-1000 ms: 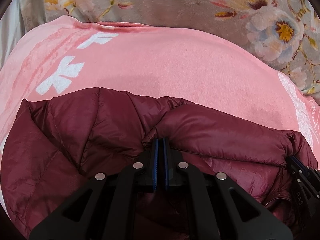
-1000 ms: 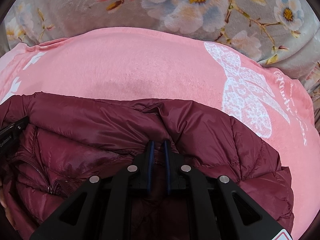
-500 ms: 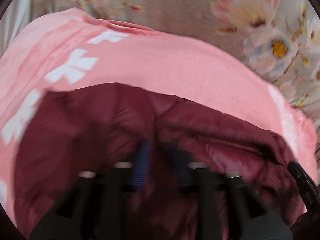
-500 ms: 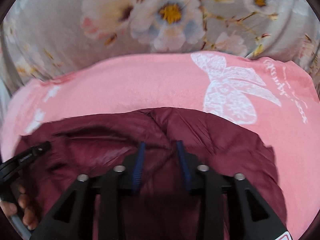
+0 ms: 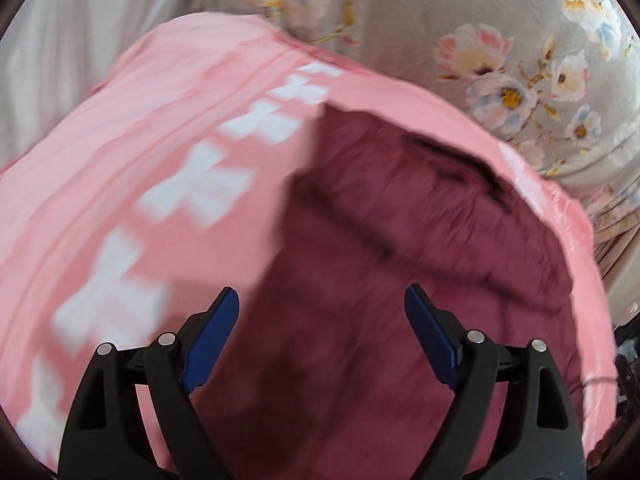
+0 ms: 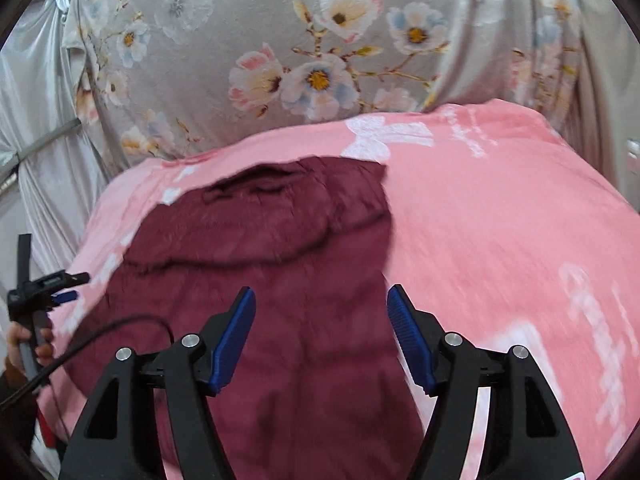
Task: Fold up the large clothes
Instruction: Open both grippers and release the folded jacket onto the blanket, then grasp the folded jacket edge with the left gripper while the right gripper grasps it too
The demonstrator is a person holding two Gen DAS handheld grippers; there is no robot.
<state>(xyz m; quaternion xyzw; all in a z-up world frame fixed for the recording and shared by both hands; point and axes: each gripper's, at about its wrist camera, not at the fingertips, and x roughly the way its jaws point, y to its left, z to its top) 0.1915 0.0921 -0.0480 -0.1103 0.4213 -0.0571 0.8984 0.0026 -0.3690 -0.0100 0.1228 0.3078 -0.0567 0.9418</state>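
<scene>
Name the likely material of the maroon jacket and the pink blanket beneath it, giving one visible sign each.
Maroon jacket: probably thin synthetic shell over padding; puffy stitched ridges, though blurred. Pink blanket: probably soft fleece or plush; matte, fuzzy-looking surface with white printed shapes.

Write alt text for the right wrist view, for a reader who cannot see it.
A dark red puffer jacket lies folded on a pink blanket, seen past the open right gripper, whose jaws have just been opening with nothing between them. A floral grey cloth lies behind, and at the left edge a hand holds the left gripper.
</scene>
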